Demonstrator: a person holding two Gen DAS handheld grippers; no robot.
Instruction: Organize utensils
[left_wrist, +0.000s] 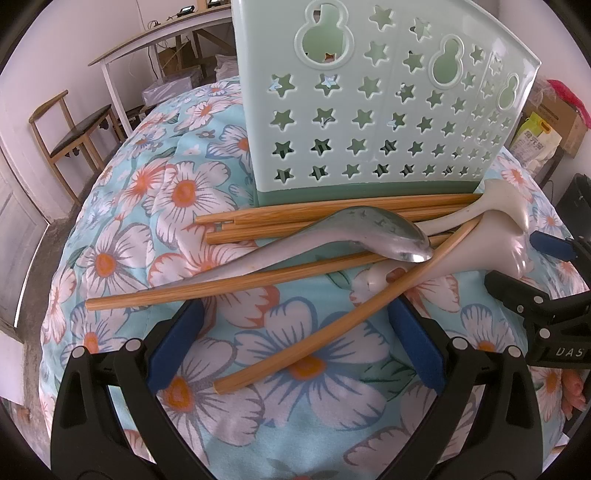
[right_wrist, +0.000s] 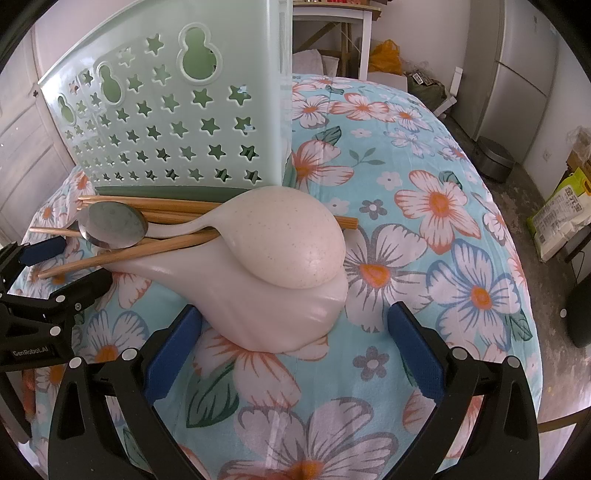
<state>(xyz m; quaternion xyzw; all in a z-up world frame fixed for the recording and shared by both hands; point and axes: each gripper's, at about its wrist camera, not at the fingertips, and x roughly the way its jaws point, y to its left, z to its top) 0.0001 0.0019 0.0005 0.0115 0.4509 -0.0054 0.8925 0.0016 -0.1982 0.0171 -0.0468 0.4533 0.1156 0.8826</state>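
Standing upright on the flowered cloth, the mint-green utensil holder with star cutouts shows nothing inside through its holes. Chopsticks, a metal spoon and two pale ladles lie piled against its base. Left gripper gapes wide beside one stray chopstick; right gripper gapes wide before the ladle bowls. Bare cloth spreads to the right.

Glossy metal spoon, wood-grain chopsticks, matt plastic holder — speckled ladle, soft floral cloth
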